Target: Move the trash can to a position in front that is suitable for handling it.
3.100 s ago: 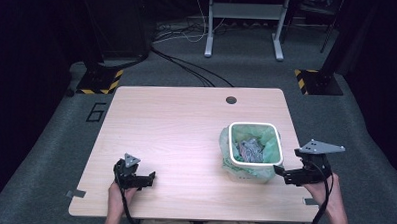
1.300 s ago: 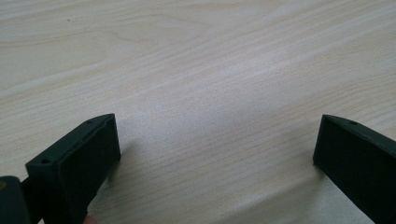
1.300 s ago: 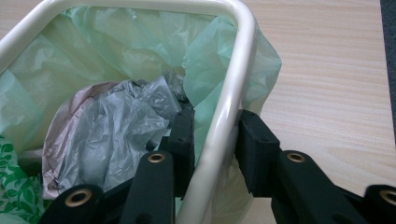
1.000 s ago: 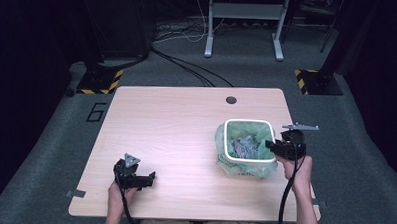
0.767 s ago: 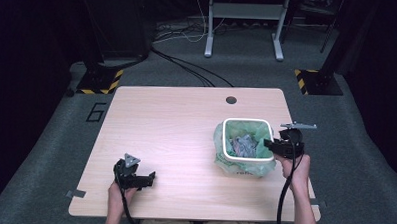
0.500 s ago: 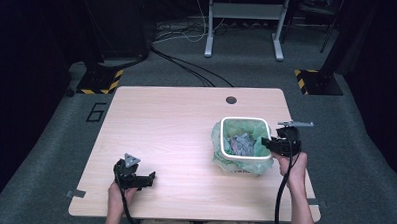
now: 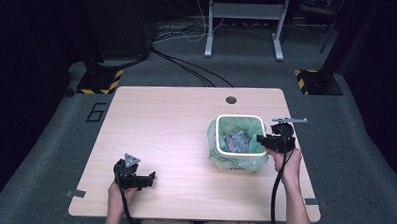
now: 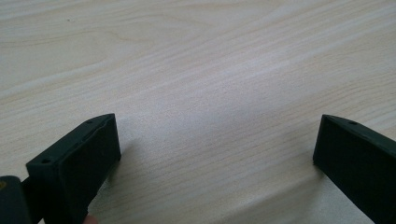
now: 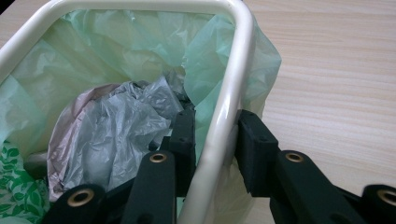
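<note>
On the right half of the wooden table (image 7: 176, 131), toward the near edge: a small white-rimmed waste bin (image 7: 239, 151), lined with a pale green bag (image 9: 140, 42) and holding crumpled grey plastic (image 9: 116, 126). Right gripper (image 7: 265, 141) clamped across the bin's right-hand rim; seen through the right gripper view, one jaw inside the liner, the other outside against the wall, with the white rim (image 9: 229, 98) and a fold of green bag pinched between them. Grip looks firm, though whether the jaws bear on the rim itself or mostly on the bag cannot be told. Left gripper (image 7: 140, 179) parked low near the front left of the table, well apart from the bin, jaws spread wide over bare wood and holding nothing.

Step in hand, by the look of it: bin seized at the rim and being shifted or steadied across the tabletop. Bag overhang bunched below the rim on the near side, liner not yet pulled free.

Next move likely calls for keeping the pinch tight and the bin upright, moving slowly enough that the light contents stay inside. If the liner is to come out, need for the left gripper to cross over and take the opposite edge. Risk: thin bag slipping or tearing under the jaws, or the bin tipping toward the held side.
</note>
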A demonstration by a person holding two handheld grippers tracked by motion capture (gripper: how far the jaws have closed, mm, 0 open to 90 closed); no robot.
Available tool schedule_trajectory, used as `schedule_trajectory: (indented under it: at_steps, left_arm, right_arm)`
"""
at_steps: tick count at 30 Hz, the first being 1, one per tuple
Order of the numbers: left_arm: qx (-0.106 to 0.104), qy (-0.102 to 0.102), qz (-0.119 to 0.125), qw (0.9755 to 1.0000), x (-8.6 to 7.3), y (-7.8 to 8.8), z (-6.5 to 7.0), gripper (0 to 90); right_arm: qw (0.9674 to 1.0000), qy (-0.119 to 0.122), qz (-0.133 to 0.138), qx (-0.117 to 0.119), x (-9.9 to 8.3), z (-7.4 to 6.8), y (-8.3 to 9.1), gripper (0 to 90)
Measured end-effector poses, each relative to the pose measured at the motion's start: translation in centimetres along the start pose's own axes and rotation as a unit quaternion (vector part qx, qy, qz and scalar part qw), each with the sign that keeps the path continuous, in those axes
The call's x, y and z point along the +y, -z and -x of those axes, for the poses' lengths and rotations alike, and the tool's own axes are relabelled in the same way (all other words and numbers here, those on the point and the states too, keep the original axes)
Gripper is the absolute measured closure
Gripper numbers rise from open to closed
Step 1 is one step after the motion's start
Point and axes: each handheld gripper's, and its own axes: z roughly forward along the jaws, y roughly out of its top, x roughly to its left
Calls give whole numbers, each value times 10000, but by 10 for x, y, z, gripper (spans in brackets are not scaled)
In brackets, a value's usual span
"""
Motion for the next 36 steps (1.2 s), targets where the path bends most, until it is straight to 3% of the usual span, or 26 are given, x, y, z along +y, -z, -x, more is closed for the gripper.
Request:
schedule_trajectory:
  at_steps: [36]
  left_arm:
    - [3,-3,3,10000,0,0,0,3]
  right_arm:
    - [9998,-154,41,110,19,-36,-33,692]
